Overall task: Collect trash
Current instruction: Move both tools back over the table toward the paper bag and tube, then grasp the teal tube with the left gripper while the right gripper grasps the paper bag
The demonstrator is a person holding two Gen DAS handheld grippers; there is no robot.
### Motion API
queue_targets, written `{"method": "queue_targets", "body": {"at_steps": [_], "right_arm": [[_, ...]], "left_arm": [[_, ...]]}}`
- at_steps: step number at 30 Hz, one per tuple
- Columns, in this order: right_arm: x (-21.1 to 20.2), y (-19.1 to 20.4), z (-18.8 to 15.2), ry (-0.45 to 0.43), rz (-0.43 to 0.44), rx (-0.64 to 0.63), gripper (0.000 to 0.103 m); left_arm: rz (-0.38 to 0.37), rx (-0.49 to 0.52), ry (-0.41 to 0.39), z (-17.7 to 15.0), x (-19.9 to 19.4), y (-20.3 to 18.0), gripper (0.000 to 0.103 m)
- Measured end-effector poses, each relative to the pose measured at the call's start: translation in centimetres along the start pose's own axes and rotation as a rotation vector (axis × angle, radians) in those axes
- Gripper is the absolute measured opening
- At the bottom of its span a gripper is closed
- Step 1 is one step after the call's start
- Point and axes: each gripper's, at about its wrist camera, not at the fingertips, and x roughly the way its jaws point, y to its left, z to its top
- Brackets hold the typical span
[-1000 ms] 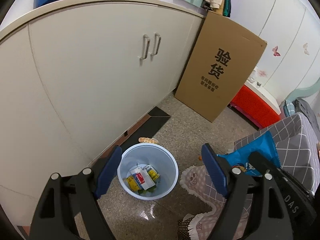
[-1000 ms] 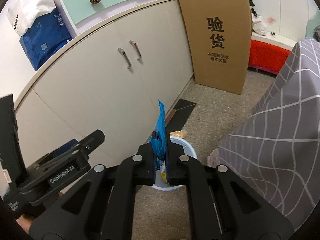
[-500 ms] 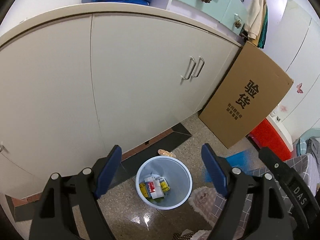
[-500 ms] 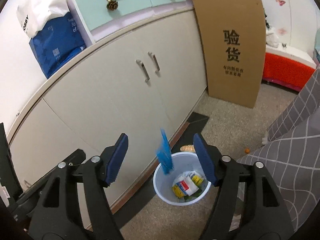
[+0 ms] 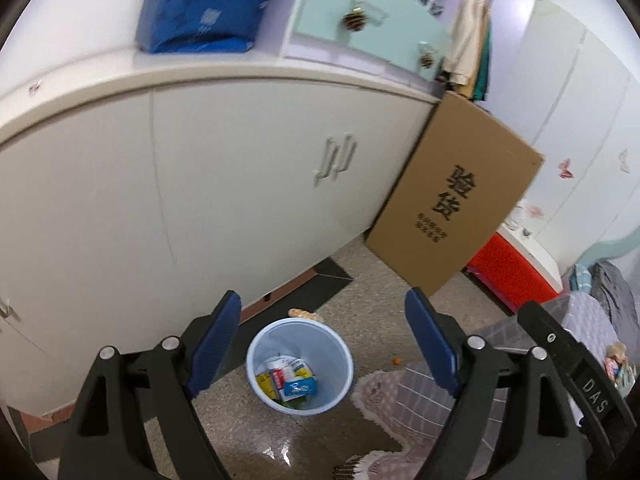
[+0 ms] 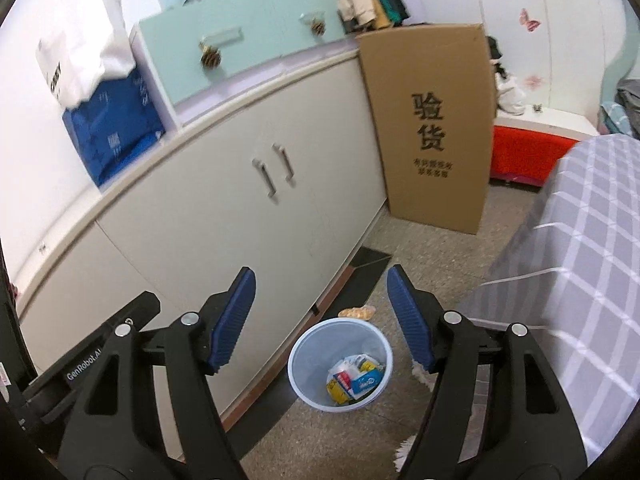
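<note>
Lower left of the L wrist view I've got the left gripper [image 5: 322,336] w/ jaws spread wide and nothing between the blue pads [image 5: 216,338], so it's empty. Centre-bottom of that view, framed between the jaws, sits the pale blue bin [image 5: 256,364] on the speckled floor, close to the base of the white cabinet [image 5: 240,184]. Inside the bin: a blue wrapper [image 5: 301,386] lying on top of red/white and yellow packets [image 5: 276,378], so I judge several pcs are collected. Just past the bin's far rim, touching nothing I can see, a small orange-tan scrap [image 5: 303,313] lies on the floor near the dark strip, and further right a tiny orange bit [image 5: 396,361] sits by the rug edge; prob. both still need picking up, tho I can't tell what either is. Right of that, the cardboard box [image 5: 452,208] leans against the cabinet end. In the R wrist view, the right gripper [image 6: 322,314] is likewise wide open and holding nothing, hovering above the bin [image 6: 298,364] at bottom centre; the same scrap [image 6: 357,312] shows just beyond its rim, and the checked grey cloth [image 6: 580,280] fills the right side. My read: most of the job's done, w/ maybe two floor bits left, and whatever's out of frame I can't vouch for.
</note>
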Motion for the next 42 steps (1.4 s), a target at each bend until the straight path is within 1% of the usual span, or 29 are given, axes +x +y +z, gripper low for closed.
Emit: {"method": "queue_targets", "body": {"at_steps": [4,8,12,13,14,16,17,18,20,21,23,24,27,28,32,35,37,38,39,40,42], "right_arm": [[-3.7,-2.5,0.7,-0.048,-0.015,0.03,0.068],[-8.2,-5.8,1.3,-0.107,-0.053,0.06,0.07],[-13.1,-10.2,1.7,-0.174,-0.148,0.082,0.072],[-13.8,-10.9,1.6,-0.182,-0.164,0.084,0.075],[-15.2,-12.5,1.5,-0.193,-0.196,0.089,0.077],[-17.0,-14.8,1.3,-0.206,-0.235,0.1,0.08],[-17.9,-16.0,1.1,-0.211,-0.258,0.107,0.081],[-19.3,-17.8,0.7,-0.221,-0.301,0.125,0.081],[-21.0,-20.4,0.1,-0.236,-0.347,0.168,0.083],[-22.3,-22.4,-0.4,-0.247,-0.382,0.213,0.084],[-23.5,-24.6,-1.3,-0.256,-0.427,0.274,0.087],[-24.0,-26.0,-2.0,-0.257,-0.44,0.31,0.088],[-24.4,-29.3,-3.6,-0.218,-0.479,0.392,0.088],[-24.3,-30.1,-3.9,-0.206,-0.474,0.419,0.088],[-24.3,-32.5,-4.5,-0.183,-0.461,0.459,0.088],[-23.9,-34.1,-4.7,-0.138,-0.438,0.478,0.088],[-23.3,-35.2,-4.5,-0.104,-0.415,0.492,0.088],[-23.0,-35.3,-4.5,-0.091,-0.416,0.492,0.087],[-22.7,-35.6,-4.6,-0.078,-0.408,0.495,0.085],[-22.5,-35.9,-4.7,-0.064,-0.393,0.504,0.078],[-22.4,-36.3,-4.7,-0.06,-0.384,0.504,0.075]], "left_arm": [[-0.044,0.043,-0.018,-0.5,-2.2,-3.3,0.082],[-0.104,0.108,-0.024,-1.5,-4.3,-7.8,0.082],[-0.169,0.209,-0.015,-3.4,-6.0,-13.2,0.082],[-0.184,0.23,-0.01,-3.8,-6.2,-14.4,0.082],[-0.211,0.262,0.001,-4.4,-6.5,-16.1,0.082],[-0.258,0.326,0.029,-5.9,-7.0,-19.3,0.083],[-0.264,0.347,0.034,-6.5,-7.1,-20.3,0.083],[-0.272,0.376,0.039,-7.2,-7.3,-21.6,0.083],[-0.304,0.436,0.056,-8.8,-7.6,-24.4,0.083],[-0.319,0.459,0.066,-9.5,-7.6,-25.7,0.083],[-0.352,0.507,0.098,-11.1,-7.5,-28.3,0.083],[-0.365,0.524,0.115,-11.7,-7.4,-29.3,0.083],[-0.417,0.561,0.183,-13.5,-6.6,-31.9,0.083],[-0.418,0.572,0.194,-14.0,-6.4,-32.6,0.083],[-0.421,0.645,0.204,-15.5,-5.8,-35.9,0.083],[-0.445,0.721,0.19,-16.5,-5.6,-38.0,0.083],[-0.403,0.78,0.178,-17.2,-5.0,-39.4,0.083],[-0.384,0.811,0.168,-17.6,-4.7,-40.2,0.083],[-0.384,0.825,0.17,-17.8,-4.6,-40.6,0.082],[-0.393,0.835,0.176,-18.0,-4.5,-40.9,0.08],[-0.408,0.848,0.192,-18.5,-4.3,-41.6,0.075]]}}
